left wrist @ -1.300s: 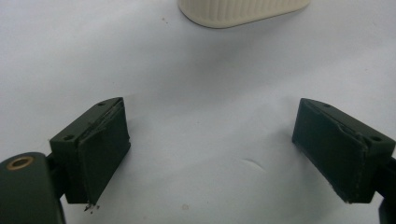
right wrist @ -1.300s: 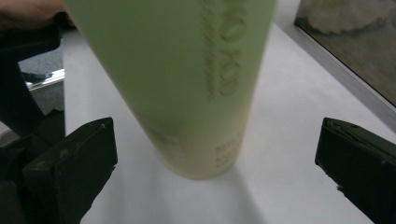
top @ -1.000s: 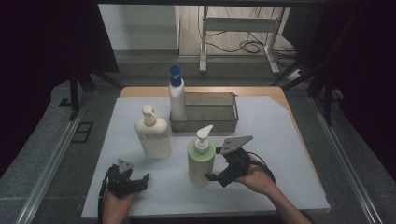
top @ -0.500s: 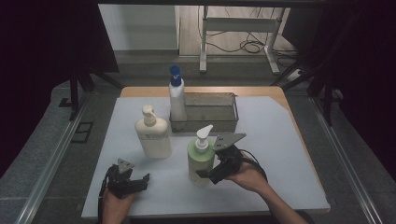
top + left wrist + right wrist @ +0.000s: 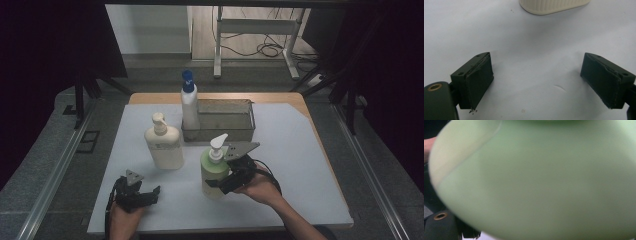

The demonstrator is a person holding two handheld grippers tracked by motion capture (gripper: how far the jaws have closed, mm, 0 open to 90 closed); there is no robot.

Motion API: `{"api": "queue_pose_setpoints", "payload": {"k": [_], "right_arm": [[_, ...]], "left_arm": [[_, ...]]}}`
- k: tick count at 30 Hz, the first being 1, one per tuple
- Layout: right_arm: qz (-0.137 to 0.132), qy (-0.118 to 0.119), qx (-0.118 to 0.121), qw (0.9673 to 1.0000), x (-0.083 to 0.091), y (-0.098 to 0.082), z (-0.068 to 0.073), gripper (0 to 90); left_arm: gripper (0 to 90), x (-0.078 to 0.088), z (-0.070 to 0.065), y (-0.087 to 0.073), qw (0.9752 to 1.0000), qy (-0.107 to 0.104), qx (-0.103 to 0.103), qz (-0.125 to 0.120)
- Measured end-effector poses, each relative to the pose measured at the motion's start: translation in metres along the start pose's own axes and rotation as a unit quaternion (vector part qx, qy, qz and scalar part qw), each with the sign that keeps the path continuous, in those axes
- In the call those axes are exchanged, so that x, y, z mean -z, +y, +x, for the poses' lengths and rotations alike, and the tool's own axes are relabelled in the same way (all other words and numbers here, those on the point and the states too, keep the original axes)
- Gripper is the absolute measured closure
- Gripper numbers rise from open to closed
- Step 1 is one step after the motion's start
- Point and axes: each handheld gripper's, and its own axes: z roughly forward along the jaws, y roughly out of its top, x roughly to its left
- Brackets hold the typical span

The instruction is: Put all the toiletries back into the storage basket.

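Right tongs (image 5: 220,184), lower centre of frame: jaws just been closing, green pump bottle (image 5: 214,170) between them, contact not discernible. Left tongs (image 5: 145,192), lower left: jaws apart over bare bench (image 5: 300,165), cream bottle (image 5: 163,145) beyond.

My high view is dim and murky: black surrounds at 9 and 3 o'clock, only the white desk (image 5: 300,165) lit softly from above, with faint shadows under the bottles. The left gripper view is bright and even, and its claw pads are sharp. In my right gripper view the green bottle (image 5: 544,182) sits too close, a complete blur.
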Motion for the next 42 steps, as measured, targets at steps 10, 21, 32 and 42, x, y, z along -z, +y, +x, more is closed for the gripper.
{"api": "queue_pose_setpoints", "payload": {"k": [10, 21, 32, 42], "right_arm": [[0.012, -0.027, 0.006, 0.9996, 0.001, 0.004, 0.006, 12.1], [0.021, -0.042, 0.005, 0.9989, 0.003, 0.013, 0.003, 12.3], [0.015, -0.062, -0.01, 0.9979, 0.012, 0.025, -0.007, 12.3], [0.011, -0.075, -0.023, 0.9969, 0.014, 0.036, -0.018, 12.4]], "left_arm": [[10.5, 0.0, 0.0, 0.0, 1.0, -0.001, 0.0, 0.001], [10.5, 0.0, 0.0, 0.0, 1.0, 0.0, 0.0, 0.0], [10.5, 0.0, 0.0, 0.0, 1.0, 0.0, 0.0, 0.0], [10.5, 0.0, 0.0, 0.0, 1.0, -0.001, 0.0, 0.0]]}}
